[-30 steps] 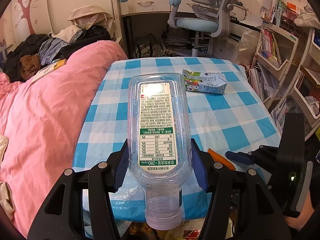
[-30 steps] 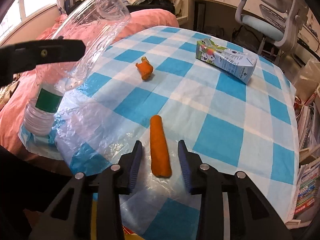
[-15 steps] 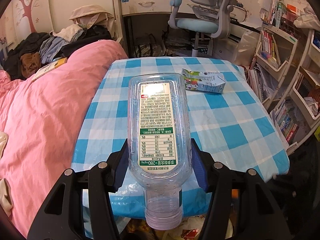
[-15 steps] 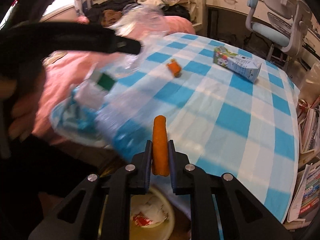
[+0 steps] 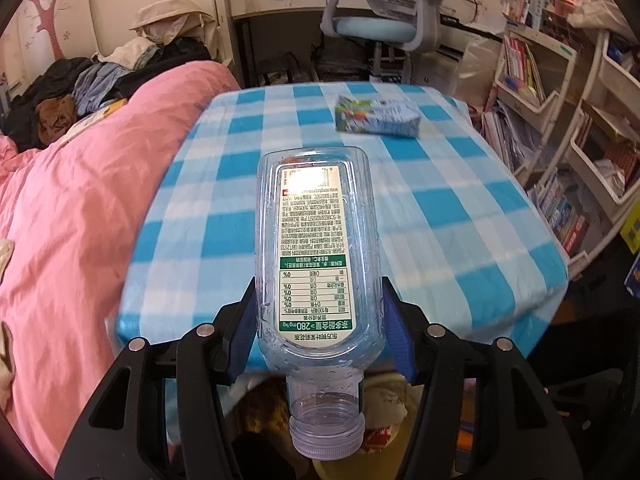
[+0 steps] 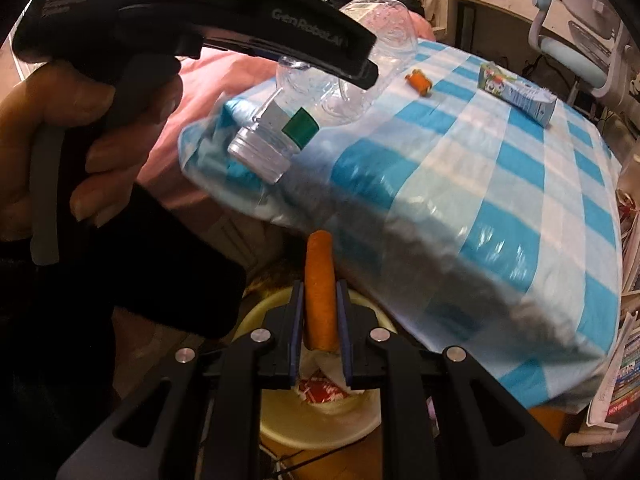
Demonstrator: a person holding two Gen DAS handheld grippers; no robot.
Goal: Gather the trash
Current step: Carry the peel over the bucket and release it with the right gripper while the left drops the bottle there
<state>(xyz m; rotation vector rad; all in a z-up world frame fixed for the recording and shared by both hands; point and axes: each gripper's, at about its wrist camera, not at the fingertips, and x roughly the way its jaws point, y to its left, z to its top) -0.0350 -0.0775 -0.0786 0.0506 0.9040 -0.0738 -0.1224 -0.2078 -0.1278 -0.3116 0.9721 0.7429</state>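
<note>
Right claw [image 6: 320, 322] is pinching orange stick [image 6: 320, 292] directly above yellow bin [image 6: 276, 424], which is sitting on floor below tabletop [image 6: 500, 184] edge. Judging drop step: spread jaws only while stick's centered over bin, w/o swinging. Left claw [image 5: 318, 320] is pinching empty bottle [image 5: 316, 264], neck down, also just above bin; release next. Beyond bin, on tabletop: orange scrap [image 6: 419, 82], then carton [image 6: 516, 94], both awaiting pickup.

Right tool [image 6: 320, 320] is clamping an orange carrot piece [image 6: 319, 280], holding it above a yellow bin [image 6: 276, 420] beside the table [image 6: 520, 184]. Left tool [image 6: 200, 20], gripped by a hand [image 6: 84, 128], is holding a clear plastic bottle [image 6: 320, 92], neck tilted down. An orange scrap [image 6: 419, 82] and a drink carton [image 6: 516, 94] are lying on the checked cloth.
</note>
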